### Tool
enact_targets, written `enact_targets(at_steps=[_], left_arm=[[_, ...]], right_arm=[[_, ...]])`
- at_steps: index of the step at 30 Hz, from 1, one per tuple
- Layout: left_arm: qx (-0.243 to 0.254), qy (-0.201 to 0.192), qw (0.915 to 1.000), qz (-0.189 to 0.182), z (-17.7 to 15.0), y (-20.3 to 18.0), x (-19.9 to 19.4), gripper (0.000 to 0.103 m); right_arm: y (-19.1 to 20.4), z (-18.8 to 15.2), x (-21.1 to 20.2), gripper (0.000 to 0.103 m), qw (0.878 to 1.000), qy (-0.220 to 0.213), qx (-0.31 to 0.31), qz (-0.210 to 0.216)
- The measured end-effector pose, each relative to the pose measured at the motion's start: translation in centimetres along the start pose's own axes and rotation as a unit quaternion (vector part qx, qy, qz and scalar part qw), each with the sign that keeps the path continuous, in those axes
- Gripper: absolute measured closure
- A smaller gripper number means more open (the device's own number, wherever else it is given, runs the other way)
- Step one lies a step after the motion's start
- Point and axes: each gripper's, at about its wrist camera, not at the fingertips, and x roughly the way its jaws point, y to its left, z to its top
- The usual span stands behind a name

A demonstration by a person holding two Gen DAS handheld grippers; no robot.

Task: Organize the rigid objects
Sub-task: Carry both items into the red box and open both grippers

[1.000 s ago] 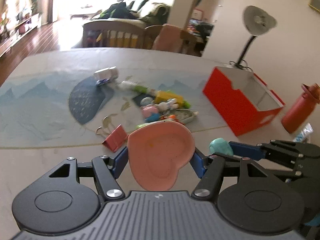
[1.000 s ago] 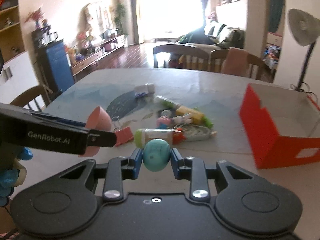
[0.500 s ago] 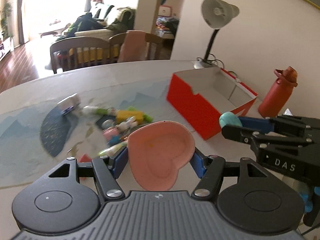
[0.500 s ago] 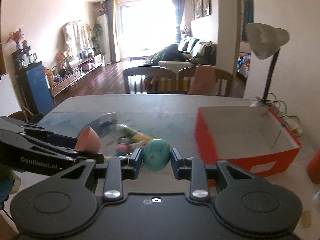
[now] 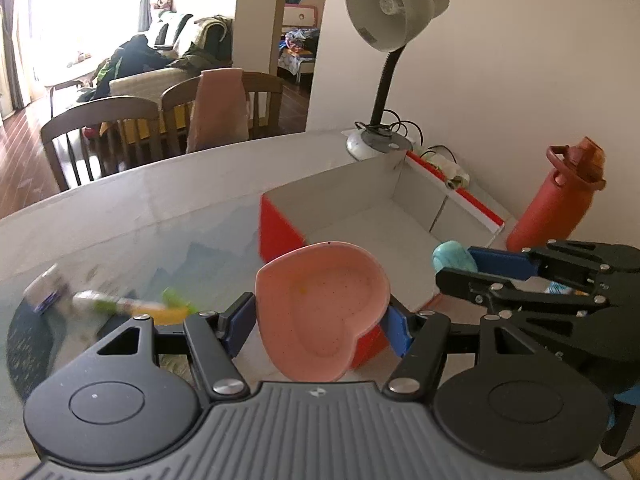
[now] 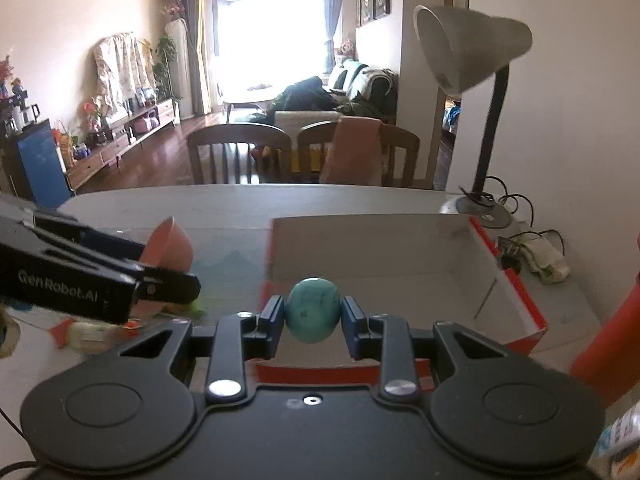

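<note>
1. Currently the left gripper is clamped on the pink heart dish, pads on its two side rims. Dish sits at 12 o'clock of the left wrist view, over the near corner of the red box.
2. Right gripper is clenched on the teal egg across its middle, at 12 o'clock of its own view, over the box's near wall.
3. Handling, my read: dish looks rigid, light and glossy. A rim grip on a smooth curved edge could slip or pivot, and if it's ceramic it may chip when dropped.
4. Egg looks hard, smooth and round. It has small pad contact, so it can squirt out or roll once released; set it low on the box floor.
5. Hidden: dish underside and the box's near corner behind it. Table clutter at 9 o'clock is motion-blurred and unidentifiable. The red bottle is cut off at the right view's edge.
</note>
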Motion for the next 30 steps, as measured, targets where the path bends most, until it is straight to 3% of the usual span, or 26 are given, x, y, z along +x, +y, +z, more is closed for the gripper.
enact_targets(at_steps=[8, 14, 22, 30], left_arm=[[0.017, 0.03, 0.9994, 0.006, 4.7, -3.9, 6.9, 0.037], [0.037, 0.076, 0.9964, 0.014, 6.9, -6.3, 13.4, 0.037], [0.026, 0.152, 0.9878, 0.02, 7.5, -6.7, 20.7, 0.037], [0.031, 0.211, 0.9767, 0.022, 6.7, -6.7, 25.1, 0.037]], right_arm=[[-4.5, 0.3, 4.1, 0.073, 0.999, 0.031, -0.011, -0.009], [-6.4, 0.1, 7.0, 0.075, 0.998, 0.058, -0.025, -0.003], [-8.8, -0.8, 10.0, 0.076, 0.995, 0.1, -0.014, 0.007], [-10.1, -1.7, 10.2, 0.072, 0.993, 0.112, -0.027, 0.023]])
